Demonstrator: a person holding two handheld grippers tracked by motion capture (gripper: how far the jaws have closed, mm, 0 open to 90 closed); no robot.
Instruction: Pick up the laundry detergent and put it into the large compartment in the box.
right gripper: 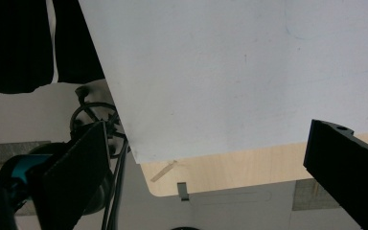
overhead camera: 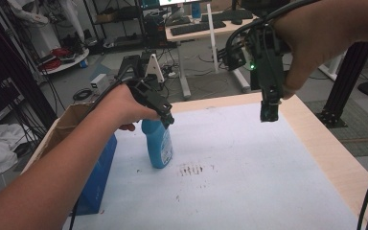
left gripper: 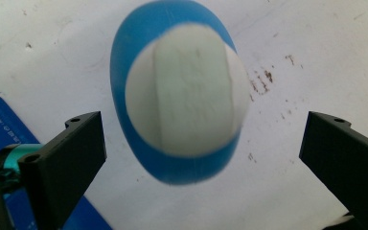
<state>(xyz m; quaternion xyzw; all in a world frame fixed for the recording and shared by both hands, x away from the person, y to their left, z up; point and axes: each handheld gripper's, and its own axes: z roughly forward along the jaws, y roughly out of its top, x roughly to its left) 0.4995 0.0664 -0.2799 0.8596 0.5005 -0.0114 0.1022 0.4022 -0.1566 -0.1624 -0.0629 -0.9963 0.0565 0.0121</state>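
A blue bottle (overhead camera: 158, 146) with a white cap stands upright on the white table sheet (overhead camera: 239, 163), left of centre. My left gripper (overhead camera: 166, 117) hangs right over its top. In the left gripper view I look straight down on the bottle (left gripper: 177, 105); the left gripper (left gripper: 203, 139) is open, its jaws wide on either side of the cap and apart from it. My right gripper (overhead camera: 269, 112) is held up above the far right part of the table. In its own view the right gripper (right gripper: 206, 153) is open with nothing between the jaws, over the sheet's edge (right gripper: 211, 96).
A blue box (overhead camera: 98, 175) stands at the table's left edge beside a cardboard box (overhead camera: 67, 120). Brown smudges (overhead camera: 191, 168) mark the sheet just right of the bottle. The table's wooden rim (overhead camera: 316, 139) runs along the right side. Desks, racks and cables lie beyond.
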